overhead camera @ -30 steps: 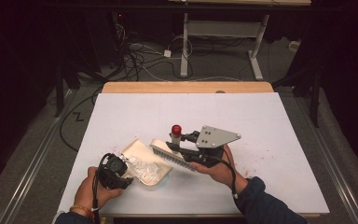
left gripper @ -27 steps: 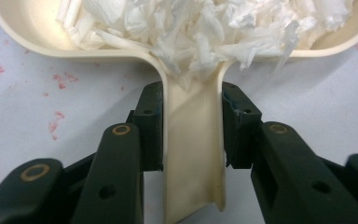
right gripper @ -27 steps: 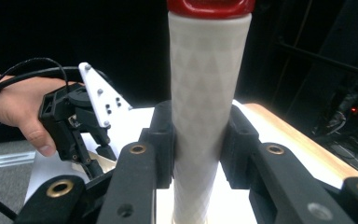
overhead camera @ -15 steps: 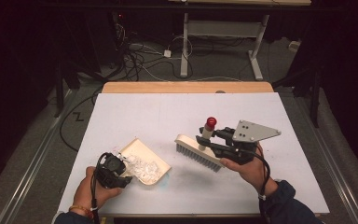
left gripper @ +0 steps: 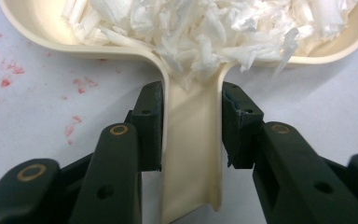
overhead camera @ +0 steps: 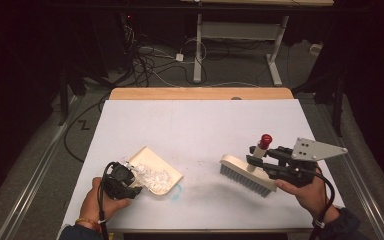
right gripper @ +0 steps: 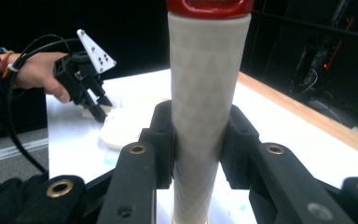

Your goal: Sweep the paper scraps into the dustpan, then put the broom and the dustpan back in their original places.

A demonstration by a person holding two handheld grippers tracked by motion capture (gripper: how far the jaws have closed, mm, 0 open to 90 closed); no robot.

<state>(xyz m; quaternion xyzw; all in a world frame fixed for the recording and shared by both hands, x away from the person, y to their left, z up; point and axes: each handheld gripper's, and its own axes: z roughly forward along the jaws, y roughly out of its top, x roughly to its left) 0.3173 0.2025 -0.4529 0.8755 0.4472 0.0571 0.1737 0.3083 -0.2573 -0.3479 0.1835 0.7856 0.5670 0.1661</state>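
Note:
A cream dustpan (overhead camera: 152, 165) lies at the near left of the white table (overhead camera: 205, 125) with a heap of white paper shreds (overhead camera: 155, 177) in it. My left gripper (overhead camera: 130, 187) is shut on the dustpan's handle (left gripper: 191, 140), both pads flat against its sides, and the shreds (left gripper: 205, 28) pile up just ahead. My right gripper (overhead camera: 256, 161) is shut on the white handle (right gripper: 207, 93) of a brush (overhead camera: 245, 175) with grey bristles and a red cap (overhead camera: 266, 139). It holds the brush at the near right, well apart from the dustpan. The right gripper view also shows the left gripper (right gripper: 91, 100) and the dustpan (right gripper: 126, 123) farther off.
A wooden strip (overhead camera: 200, 93) runs along the table's far edge. Behind it are cables (overhead camera: 150, 60) on the floor and a white desk frame (overhead camera: 200, 50). Faint blue marks (overhead camera: 177, 190) stain the table near the dustpan, and red specks (left gripper: 0, 79) show beside it.
My right gripper has carried the brush from just over the dustpan's right edge away to the right side of the table. The left gripper and the dustpan have stayed put.

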